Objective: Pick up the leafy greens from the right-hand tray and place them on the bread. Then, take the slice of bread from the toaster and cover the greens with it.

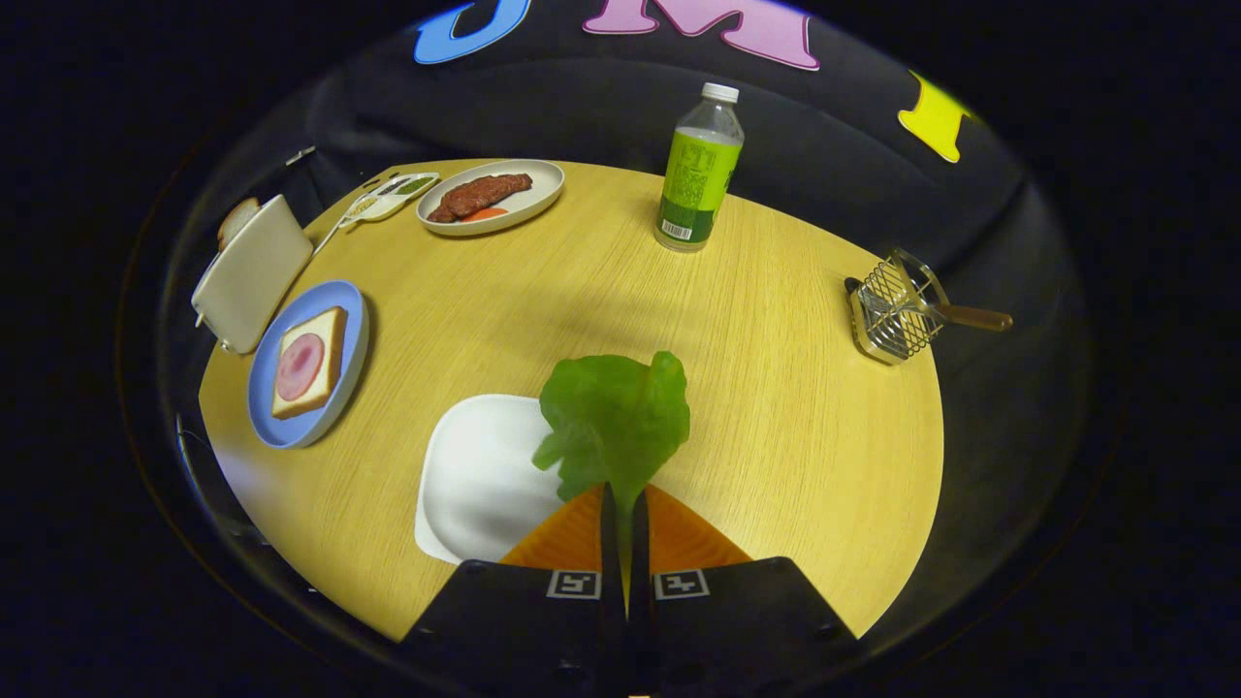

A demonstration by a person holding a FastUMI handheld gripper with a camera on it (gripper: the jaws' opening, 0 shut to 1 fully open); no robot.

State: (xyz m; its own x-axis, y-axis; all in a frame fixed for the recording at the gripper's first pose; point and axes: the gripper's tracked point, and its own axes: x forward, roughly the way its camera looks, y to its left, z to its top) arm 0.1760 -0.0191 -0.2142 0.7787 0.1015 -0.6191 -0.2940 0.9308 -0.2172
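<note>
claw (621, 504) pinching the lettuce leaf (614, 422) by its stem, above the near white tray (480, 485); far left, bread (308, 364) with ham on blue plate (267, 388).

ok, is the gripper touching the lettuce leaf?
Touching. The gripper view shows the gripper with both fingers closed on the stem of the lettuce leaf, no gap showing, and the leaf standing up just ahead of them, in front of the white tray.
</note>
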